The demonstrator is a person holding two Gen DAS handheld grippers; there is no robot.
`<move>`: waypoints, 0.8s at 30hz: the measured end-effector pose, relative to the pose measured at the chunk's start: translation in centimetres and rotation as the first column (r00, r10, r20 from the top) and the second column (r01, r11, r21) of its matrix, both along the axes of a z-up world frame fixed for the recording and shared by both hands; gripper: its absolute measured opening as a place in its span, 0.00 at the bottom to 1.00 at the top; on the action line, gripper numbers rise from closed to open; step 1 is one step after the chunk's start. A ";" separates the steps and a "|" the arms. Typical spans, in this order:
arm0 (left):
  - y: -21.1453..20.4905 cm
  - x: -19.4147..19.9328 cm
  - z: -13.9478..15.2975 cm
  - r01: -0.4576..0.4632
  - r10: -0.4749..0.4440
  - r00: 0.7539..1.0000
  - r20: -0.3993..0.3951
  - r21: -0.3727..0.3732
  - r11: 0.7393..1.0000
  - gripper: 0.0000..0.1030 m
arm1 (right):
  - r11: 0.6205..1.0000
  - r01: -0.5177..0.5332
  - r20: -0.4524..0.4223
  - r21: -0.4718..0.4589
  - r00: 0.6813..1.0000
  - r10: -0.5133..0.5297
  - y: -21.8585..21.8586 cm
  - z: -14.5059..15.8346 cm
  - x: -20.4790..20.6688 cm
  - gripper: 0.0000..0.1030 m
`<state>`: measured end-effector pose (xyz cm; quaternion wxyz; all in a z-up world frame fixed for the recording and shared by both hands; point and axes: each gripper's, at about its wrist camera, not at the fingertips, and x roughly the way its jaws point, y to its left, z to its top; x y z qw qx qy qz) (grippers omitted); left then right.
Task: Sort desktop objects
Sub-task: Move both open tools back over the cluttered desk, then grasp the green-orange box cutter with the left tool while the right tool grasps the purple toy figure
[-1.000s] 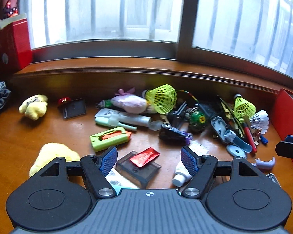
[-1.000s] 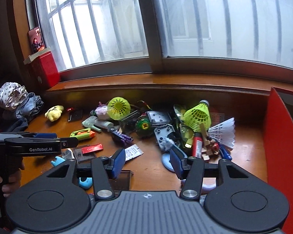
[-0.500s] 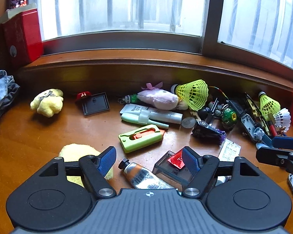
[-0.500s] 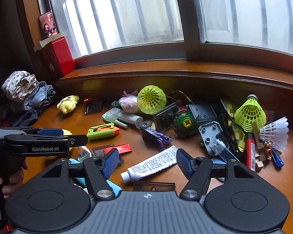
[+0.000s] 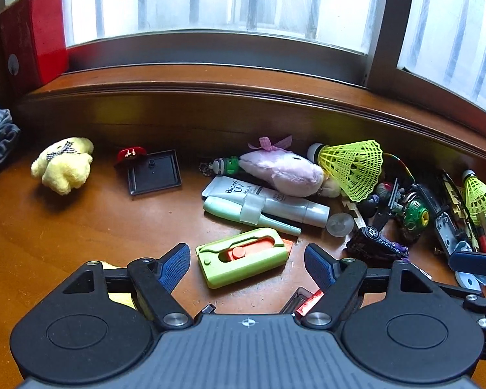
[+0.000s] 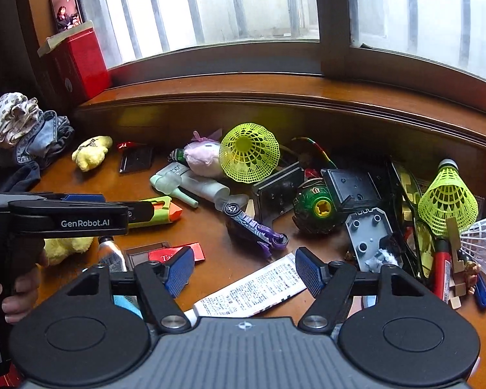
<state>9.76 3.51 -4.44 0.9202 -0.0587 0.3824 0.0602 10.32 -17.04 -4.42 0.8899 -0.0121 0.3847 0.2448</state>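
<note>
Left gripper [image 5: 247, 264], jaws opening and empty astride the green utility knife [image 5: 242, 256], could skid it into the sunscreen tube [image 5: 269, 201] just beyond.

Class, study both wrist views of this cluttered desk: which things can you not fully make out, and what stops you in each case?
- Yellow plush, left wrist view: mostly hidden behind the left gripper.
- Red packet, left wrist view: covered by a gripper finger.
- White tube, right wrist view: its cap end is hidden under the right gripper.
- Tube's print: too small to read.
</note>
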 end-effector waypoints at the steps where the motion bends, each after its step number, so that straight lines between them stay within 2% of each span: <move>1: 0.0 0.3 -0.2 -0.003 0.003 1.000 -0.003 -0.004 1.000 0.75 | 1.000 -0.002 0.004 -0.005 1.000 0.002 0.2 -0.1 0.3 0.69; 11: 0.1 2.6 -1.8 -0.034 0.034 0.998 -0.044 -0.004 0.999 0.76 | 0.999 -0.009 0.014 -0.036 1.000 0.010 2.0 -1.5 3.2 0.69; 24: 0.4 2.2 -2.1 -0.025 0.023 0.998 -0.057 -0.023 0.999 0.77 | 1.000 -0.004 -0.013 -0.017 1.000 0.004 2.8 -3.3 4.3 0.69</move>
